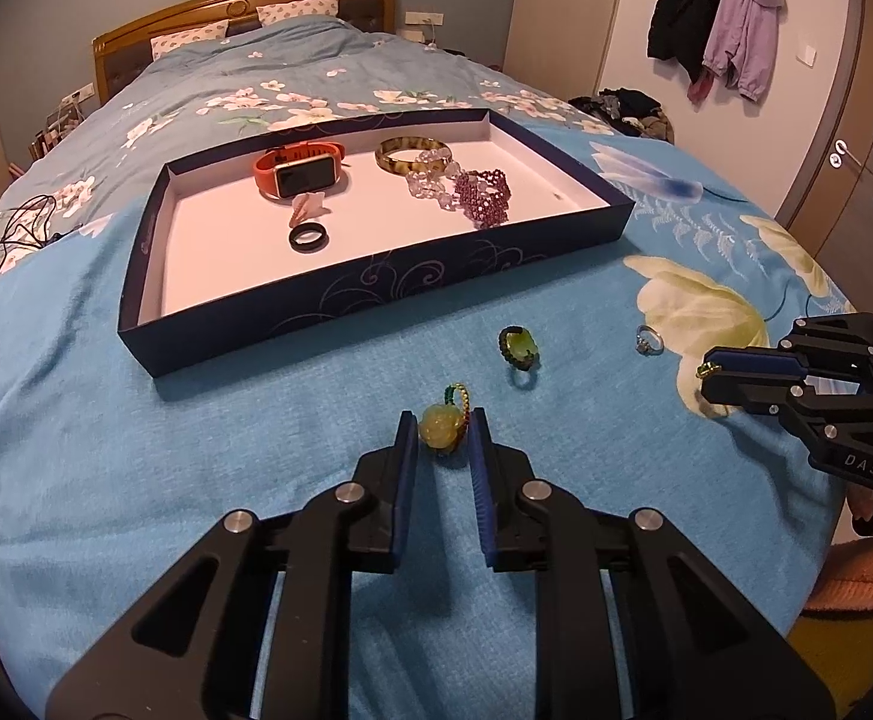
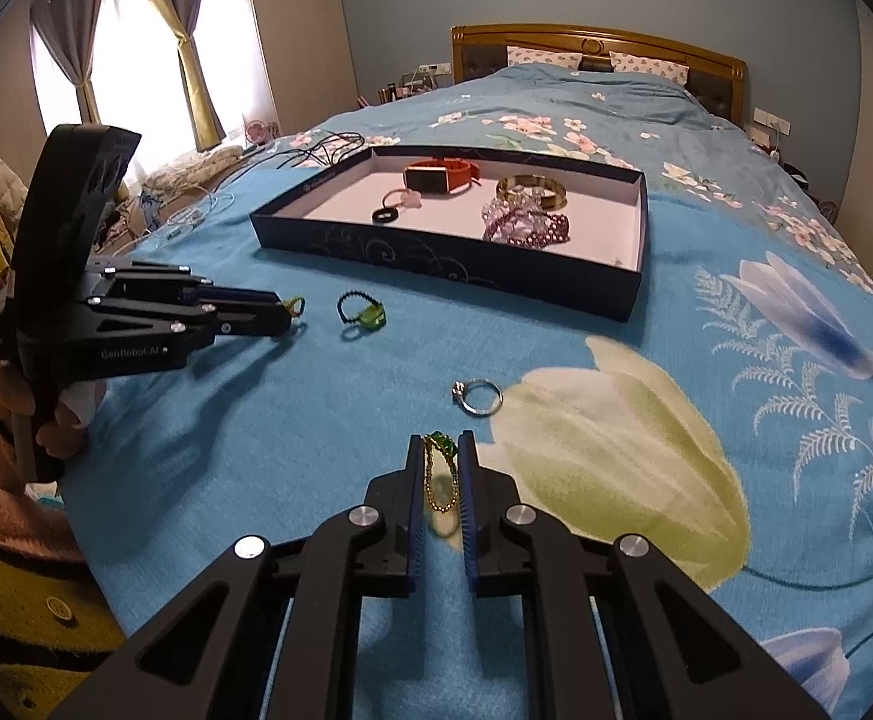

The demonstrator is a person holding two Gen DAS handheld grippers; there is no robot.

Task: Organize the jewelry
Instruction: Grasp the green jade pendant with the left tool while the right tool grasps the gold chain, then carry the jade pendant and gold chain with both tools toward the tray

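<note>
My left gripper (image 1: 443, 429) is shut on a yellow-green bead charm (image 1: 439, 432) with a braided loop, just above the blue bedspread. My right gripper (image 2: 441, 450) is shut on a gold chain with a green stone (image 2: 441, 468); it also shows in the left wrist view (image 1: 706, 378). A green stone ring with a dark band (image 1: 520, 348) and a silver ring (image 1: 649, 341) lie on the bedspread between the grippers and the tray. The dark blue tray (image 1: 376, 282) holds an orange watch (image 1: 298, 171), a black ring (image 1: 309, 237), an amber bangle (image 1: 412, 155), and clear and purple bead bracelets (image 1: 484, 195).
Cables (image 1: 10, 228) lie on the bed at the left of the tray. Pillows and a wooden headboard (image 1: 244, 6) are at the far end. Coats (image 1: 718, 30) hang on the wall at right. The window with curtains (image 2: 136, 60) is left of the bed.
</note>
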